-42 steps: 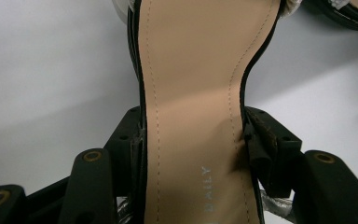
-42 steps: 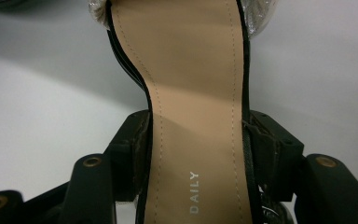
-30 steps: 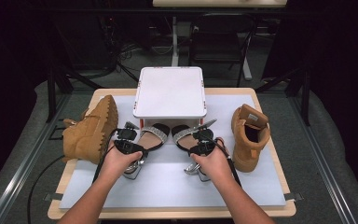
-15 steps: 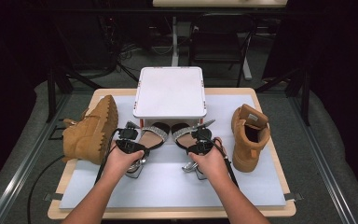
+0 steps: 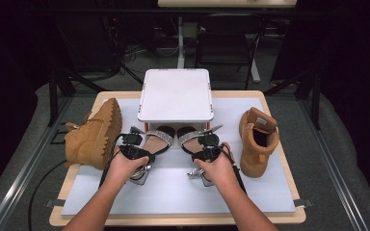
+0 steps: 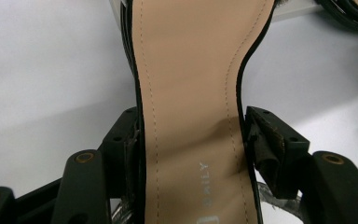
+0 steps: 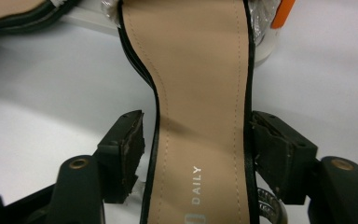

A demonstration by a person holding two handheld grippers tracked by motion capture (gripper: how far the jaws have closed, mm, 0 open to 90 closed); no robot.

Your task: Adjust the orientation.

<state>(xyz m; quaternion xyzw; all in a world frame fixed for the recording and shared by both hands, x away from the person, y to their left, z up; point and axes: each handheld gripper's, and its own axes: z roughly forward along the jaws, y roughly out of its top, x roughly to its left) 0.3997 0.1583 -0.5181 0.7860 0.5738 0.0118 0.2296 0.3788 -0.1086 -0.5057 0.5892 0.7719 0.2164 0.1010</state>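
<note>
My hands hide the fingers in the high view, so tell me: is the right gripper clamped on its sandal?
Observer: No. The right gripper has just been opening. The right sandal lies between its fingers, with a clear gap at one finger.
Operator: And the left?
Observer: The left gripper has just been opening too. Its fingers sit close beside the left sandal and seem barely off it.
Operator: Any marking to tell the pair?
Observer: DAILY is printed inside the right sandal.
</note>
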